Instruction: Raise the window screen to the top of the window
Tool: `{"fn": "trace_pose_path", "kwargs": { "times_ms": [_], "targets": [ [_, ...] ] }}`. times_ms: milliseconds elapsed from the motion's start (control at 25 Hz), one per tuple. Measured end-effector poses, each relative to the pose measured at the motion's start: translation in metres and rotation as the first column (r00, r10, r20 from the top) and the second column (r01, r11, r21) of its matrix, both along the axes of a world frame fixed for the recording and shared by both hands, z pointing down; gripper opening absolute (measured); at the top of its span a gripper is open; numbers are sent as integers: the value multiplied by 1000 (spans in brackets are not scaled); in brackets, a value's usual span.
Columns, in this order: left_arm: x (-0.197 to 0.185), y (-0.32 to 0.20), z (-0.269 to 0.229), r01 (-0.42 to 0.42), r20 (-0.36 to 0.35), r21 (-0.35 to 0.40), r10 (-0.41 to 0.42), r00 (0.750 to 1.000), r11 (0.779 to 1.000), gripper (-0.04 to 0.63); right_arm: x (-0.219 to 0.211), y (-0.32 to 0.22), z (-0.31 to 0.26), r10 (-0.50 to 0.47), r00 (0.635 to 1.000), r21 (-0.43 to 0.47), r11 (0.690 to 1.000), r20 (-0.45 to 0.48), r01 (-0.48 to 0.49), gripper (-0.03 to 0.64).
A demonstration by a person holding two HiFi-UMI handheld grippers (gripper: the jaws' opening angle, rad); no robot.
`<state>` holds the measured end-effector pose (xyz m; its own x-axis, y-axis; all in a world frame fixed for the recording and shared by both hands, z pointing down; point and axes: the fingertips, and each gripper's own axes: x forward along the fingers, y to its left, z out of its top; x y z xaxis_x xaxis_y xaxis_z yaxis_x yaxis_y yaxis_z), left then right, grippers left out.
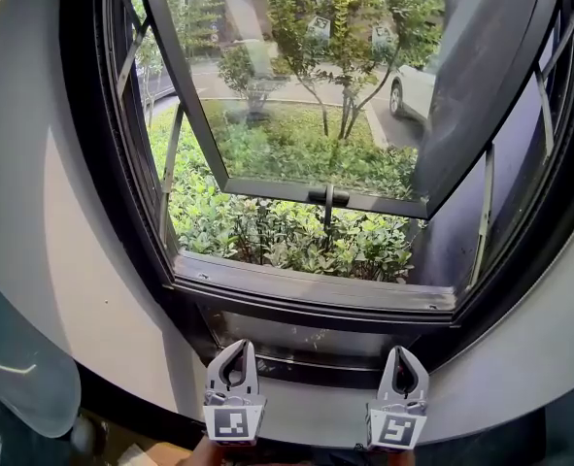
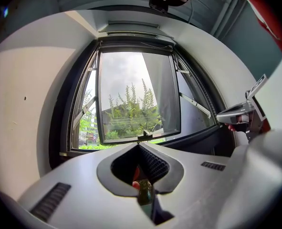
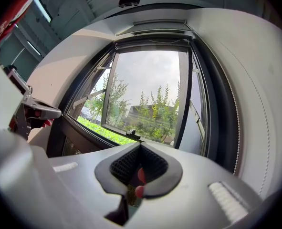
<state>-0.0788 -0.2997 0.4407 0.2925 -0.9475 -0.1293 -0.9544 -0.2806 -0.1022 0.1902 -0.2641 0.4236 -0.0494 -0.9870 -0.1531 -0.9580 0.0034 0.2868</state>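
The dark-framed window (image 1: 316, 294) has its glass sash (image 1: 296, 85) swung outward, with the handle (image 1: 327, 197) on the sash's lower rail. A slim housing (image 2: 131, 35) runs across the top of the frame. I cannot make out any mesh across the opening. My left gripper (image 1: 232, 349) and right gripper (image 1: 403, 354) sit side by side below the sill, tips at the frame's dark bottom rail. Both are shut, and nothing shows between the fingers in the left gripper view (image 2: 140, 145) or the right gripper view (image 3: 140, 145).
White wall surrounds the window. Metal stays (image 1: 173, 153) hold the sash at both sides. Shrubs and a white car (image 1: 413, 85) lie outside. A beaded cord (image 3: 259, 113) hangs down the right wall. A pale translucent object (image 1: 15, 377) sits at lower left.
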Motion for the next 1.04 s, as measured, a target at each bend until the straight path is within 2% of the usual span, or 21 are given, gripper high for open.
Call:
{"fn": "trace_pose_path", "kwargs": {
  "times_ms": [200,480,1040],
  "targets": [
    [1,2,2,-5,11,-4,5,1000,1000,5,-2,1,-5,5,1000,0,1000,-2,-5,11],
    [0,2,1,-11,-28,-13,10,1000,1000,6,-4,1,0,-4,1000,-2,1000,-10,4,9],
    [-1,3,0,-11,-14,8,11,1000,1000,6,-3,4,-6,21,1000,-4,1000,-12,-21,10]
  ]
}}
